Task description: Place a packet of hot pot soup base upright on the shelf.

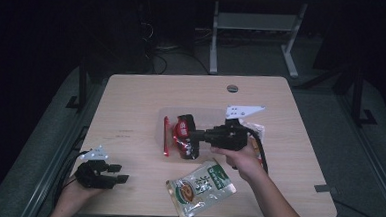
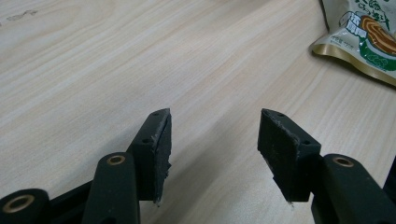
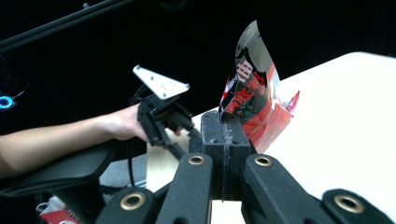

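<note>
My right gripper (image 1: 193, 135) is shut on the edge of a black and red snack packet (image 1: 184, 130) and holds it just above the middle of the table (image 1: 131, 100). In the right gripper view the packet (image 3: 250, 88) stands up from the closed jaws (image 3: 223, 128). My left gripper (image 1: 121, 174) rests near the table's front left corner. Its jaws (image 2: 212, 135) are open over bare wood with nothing between them. It also shows in the right gripper view, as the left gripper (image 3: 161, 114) farther off in a person's hand.
A green and white pouch (image 1: 200, 188) lies flat near the front edge; it also shows in the left gripper view, pouch (image 2: 369, 32). A thin red stick packet (image 1: 166, 136) lies beside the held packet. A pale packet (image 1: 256, 128) lies behind the right gripper.
</note>
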